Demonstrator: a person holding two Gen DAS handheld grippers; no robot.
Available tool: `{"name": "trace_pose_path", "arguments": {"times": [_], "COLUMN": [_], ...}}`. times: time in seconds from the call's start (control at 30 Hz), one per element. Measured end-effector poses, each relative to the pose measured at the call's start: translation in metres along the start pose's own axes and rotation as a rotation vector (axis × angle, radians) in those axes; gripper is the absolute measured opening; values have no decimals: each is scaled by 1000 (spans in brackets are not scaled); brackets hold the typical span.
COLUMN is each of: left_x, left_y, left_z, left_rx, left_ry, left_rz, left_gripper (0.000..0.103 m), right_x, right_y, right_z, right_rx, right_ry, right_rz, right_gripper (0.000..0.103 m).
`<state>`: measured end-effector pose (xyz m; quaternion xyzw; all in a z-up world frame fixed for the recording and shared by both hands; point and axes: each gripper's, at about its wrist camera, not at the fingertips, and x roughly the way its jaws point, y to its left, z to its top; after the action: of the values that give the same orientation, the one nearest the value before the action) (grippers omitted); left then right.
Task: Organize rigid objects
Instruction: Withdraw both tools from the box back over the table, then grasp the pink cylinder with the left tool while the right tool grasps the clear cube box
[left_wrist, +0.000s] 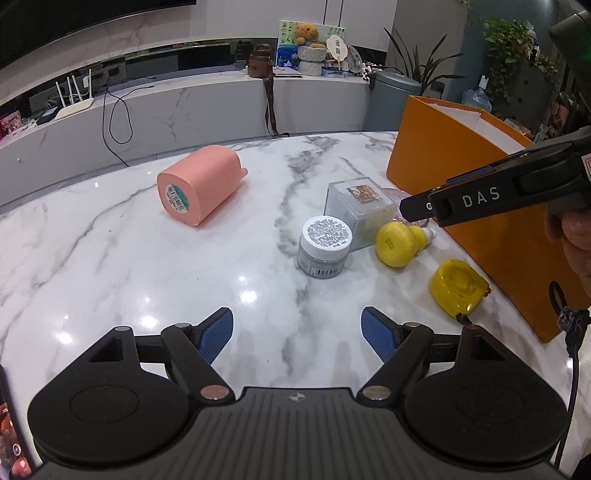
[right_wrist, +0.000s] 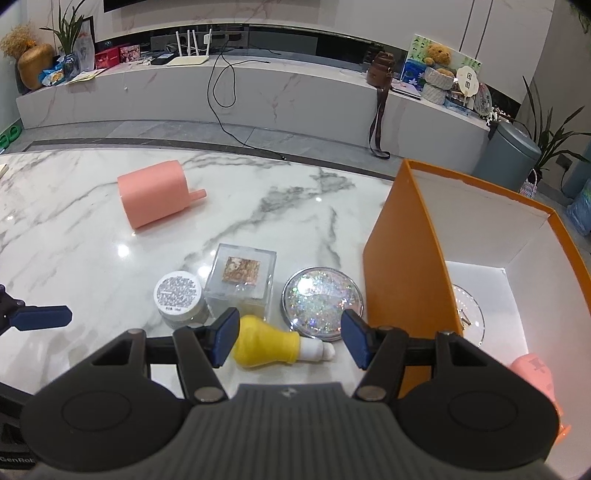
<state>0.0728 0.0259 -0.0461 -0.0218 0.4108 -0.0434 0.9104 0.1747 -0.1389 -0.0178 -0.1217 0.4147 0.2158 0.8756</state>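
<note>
Right gripper (right_wrist: 290, 338) fingers parted, straddling yellow bulb (right_wrist: 264, 345), pads not yet pressing. Left gripper (left_wrist: 297, 332) spread wide, empty, over bare marble table (left_wrist: 110, 266). Bulb lies on side near table's right edge, just beside orange box (right_wrist: 402, 280). Best: settle lower, centre pads on round body, not white neck. Bulb smooth, rounded, slippery-looking. Jar (right_wrist: 179, 297) cylindrical, clear cube (right_wrist: 242, 286) hard-edged, glitter disc (right_wrist: 323, 302) flat.
</note>
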Motion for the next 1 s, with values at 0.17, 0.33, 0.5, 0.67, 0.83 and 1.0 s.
{"name": "trace_pose_path", "arguments": {"times": [0.17,0.33,0.5,0.67,0.83,1.0], "left_x": [8,14,18,19,21,26], "left_y": [4,5,6,8,17,33], "left_z": [2,3,3,4,11,35], "left_rx": [-13,-8,-17,-12,-24,-7], "left_ry": [0,-2,9,7,-6,-52], "left_rz": [-2,-2,-3,0,21,84], "left_gripper": [93,93,93,93,93,93], "right_x": [9,16,23,33,45,55], "right_y": [-1,3,7,12,19,20], "right_z": [3,5,9,13,17,23], "right_rx": [14,16,22,43,53,77], "right_ry": [-4,-7,-26,-25,-22,-34], "right_rz": [6,29,49,86,114,109], "right_gripper": [61,61,61,61,61,61]}}
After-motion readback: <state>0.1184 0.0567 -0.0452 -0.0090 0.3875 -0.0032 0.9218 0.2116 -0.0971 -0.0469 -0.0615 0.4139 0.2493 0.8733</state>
